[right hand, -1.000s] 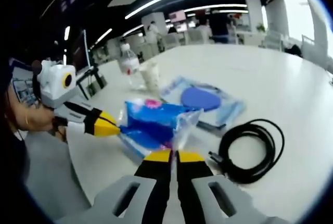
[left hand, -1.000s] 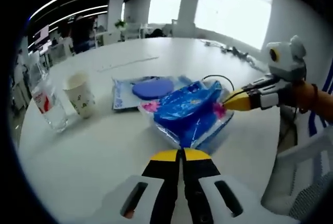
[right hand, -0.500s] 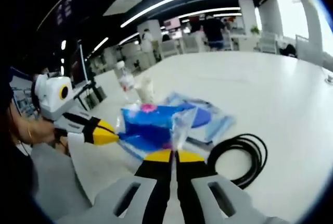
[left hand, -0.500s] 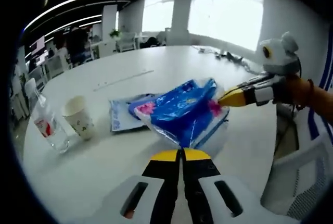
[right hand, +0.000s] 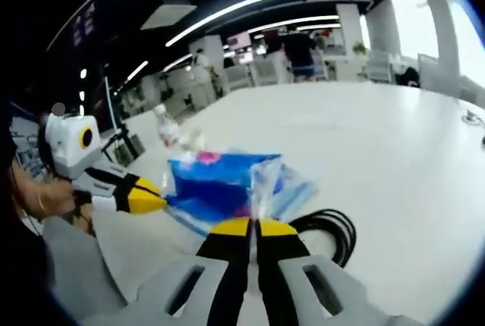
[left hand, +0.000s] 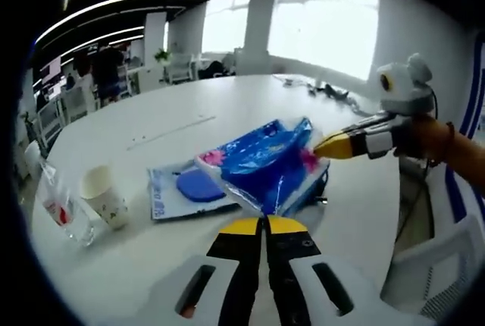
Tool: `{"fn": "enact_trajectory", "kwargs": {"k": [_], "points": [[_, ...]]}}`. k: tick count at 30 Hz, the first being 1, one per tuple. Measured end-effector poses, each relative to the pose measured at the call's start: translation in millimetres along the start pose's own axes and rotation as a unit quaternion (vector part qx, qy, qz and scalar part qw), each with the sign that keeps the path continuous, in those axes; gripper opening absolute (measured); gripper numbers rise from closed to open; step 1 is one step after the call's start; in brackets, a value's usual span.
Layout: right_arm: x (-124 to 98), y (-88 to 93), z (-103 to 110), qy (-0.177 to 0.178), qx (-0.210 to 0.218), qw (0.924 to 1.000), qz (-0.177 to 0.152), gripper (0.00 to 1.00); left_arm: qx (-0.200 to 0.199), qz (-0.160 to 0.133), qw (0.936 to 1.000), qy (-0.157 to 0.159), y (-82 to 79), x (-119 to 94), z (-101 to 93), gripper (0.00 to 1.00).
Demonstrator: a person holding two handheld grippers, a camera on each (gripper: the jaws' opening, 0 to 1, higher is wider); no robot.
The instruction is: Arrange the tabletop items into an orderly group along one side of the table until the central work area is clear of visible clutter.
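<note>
Pinching the blue plastic pack by opposite film edges, your left tool and right tool both grip it. It looks light, soft and slippery, so hold the sealed edges firmly.

The tissue pack is bright blue with pink patches and clear plastic edges; the flat packet on the white table is pale blue with a darker blue round disc inside. Both grippers, left and right, have yellow tips, black jaws and pale grey bodies. The paper cup is white with small dark marks, the bottle is clear with a red-and-white label, and the cable is black.
</note>
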State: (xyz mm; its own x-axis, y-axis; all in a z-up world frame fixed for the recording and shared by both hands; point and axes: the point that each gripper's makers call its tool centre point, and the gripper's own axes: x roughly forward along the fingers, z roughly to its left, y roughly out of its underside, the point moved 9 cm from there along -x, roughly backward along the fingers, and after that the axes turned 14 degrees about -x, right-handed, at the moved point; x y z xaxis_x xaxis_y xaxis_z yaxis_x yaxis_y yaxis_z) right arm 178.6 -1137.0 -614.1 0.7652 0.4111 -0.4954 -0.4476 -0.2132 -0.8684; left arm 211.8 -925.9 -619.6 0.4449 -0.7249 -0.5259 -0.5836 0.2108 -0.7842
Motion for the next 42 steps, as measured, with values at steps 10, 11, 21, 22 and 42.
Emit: {"fn": "enact_trajectory", "kwargs": {"k": [10, 11, 21, 22, 42], "points": [[-0.4, -3.7, -19.4, 0.017, -0.001, 0.9999, 0.003, 0.00, 0.003, -0.006, 0.9999, 0.014, -9.9, 19.0, -2.0, 0.00], [-0.3, -4.1, -21.0, 0.018, -0.002, 0.9998, 0.003, 0.00, 0.003, -0.006, 0.9999, 0.014, -11.1, 20.8, -2.4, 0.00], [0.7, -5.1, -45.5, 0.038, -0.002, 0.9993, 0.001, 0.00, -0.021, -0.021, 0.9993, 0.024, -24.1, 43.6, -4.3, 0.00], [1.4, -4.4, -48.7, 0.040, 0.000, 0.9992, 0.001, 0.00, -0.024, -0.021, 0.9992, 0.025, -24.8, 46.8, -3.9, 0.00], [12.0, -2.2, -102.3, 0.077, -0.012, 0.9969, 0.013, 0.00, -0.046, -0.020, 0.9980, 0.040, -47.5, 103.7, -8.5, 0.01]]}}
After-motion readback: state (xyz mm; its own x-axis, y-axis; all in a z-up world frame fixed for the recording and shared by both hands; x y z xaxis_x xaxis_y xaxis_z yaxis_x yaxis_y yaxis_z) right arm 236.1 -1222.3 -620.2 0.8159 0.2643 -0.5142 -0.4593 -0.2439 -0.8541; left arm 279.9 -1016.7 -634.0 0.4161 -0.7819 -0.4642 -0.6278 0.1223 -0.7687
